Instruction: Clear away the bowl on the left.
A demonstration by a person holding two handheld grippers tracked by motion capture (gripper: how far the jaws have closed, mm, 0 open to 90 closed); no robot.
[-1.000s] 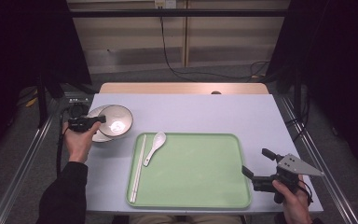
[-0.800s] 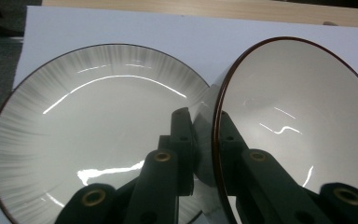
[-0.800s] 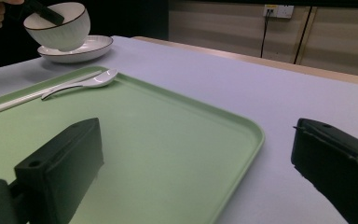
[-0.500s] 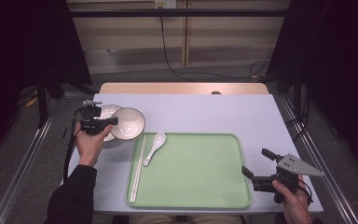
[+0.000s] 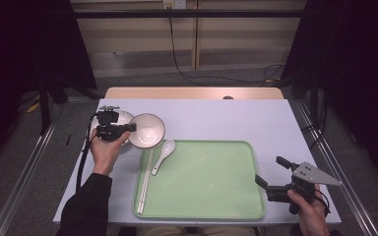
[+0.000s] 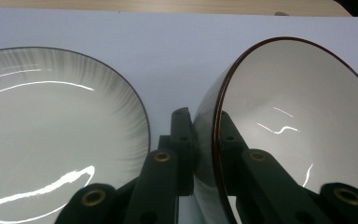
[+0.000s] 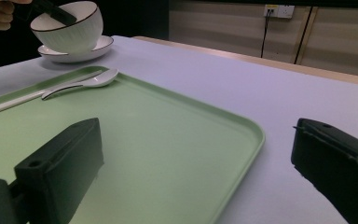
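While clamped: 1 bowl, 1 plate.

Left hand-held gripper clamped, raised; right hand-held gripper jaws wide, low.

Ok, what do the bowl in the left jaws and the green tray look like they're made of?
Bowl: looks like glazed ceramic, though melamine is possible. It is glossy white with sharp light reflections inside, a thin dark rim and faint ribbing on the outside. Tray: probably plastic. It is an even pale green with a soft matte sheen, rounded corners and a moulded raised lip.
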